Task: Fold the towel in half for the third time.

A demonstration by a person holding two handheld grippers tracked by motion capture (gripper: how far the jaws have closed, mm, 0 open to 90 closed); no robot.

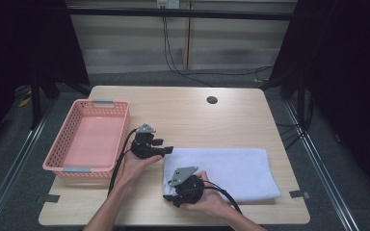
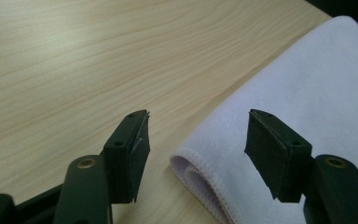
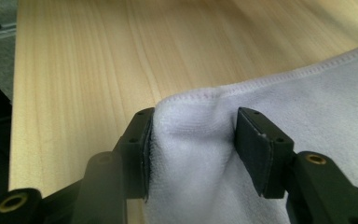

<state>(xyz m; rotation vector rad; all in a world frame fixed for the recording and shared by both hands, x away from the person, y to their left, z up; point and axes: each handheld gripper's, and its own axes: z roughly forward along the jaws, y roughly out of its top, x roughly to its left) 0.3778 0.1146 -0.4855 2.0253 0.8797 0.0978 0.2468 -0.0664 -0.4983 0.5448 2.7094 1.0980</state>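
A folded white towel (image 1: 231, 168) lies on the wooden table (image 1: 183, 113), towards the front right. My left gripper (image 1: 169, 150) is at the towel's far left corner. In the left gripper view its jaws (image 2: 198, 140) stand open, with the rolled towel edge (image 2: 200, 179) lying low between them and touching neither pad. My right gripper (image 1: 169, 197) is at the towel's near left corner. In the right gripper view the towel corner (image 3: 191, 130) bulges up between the two pads of that gripper (image 3: 191, 140), and the cloth touches both.
A pink plastic basket (image 1: 121, 127) with nothing in it stands at the table's left, close to my left hand. A round cable hole (image 1: 212, 100) sits near the far edge. Bare wood lies beyond the towel and in front of the basket.
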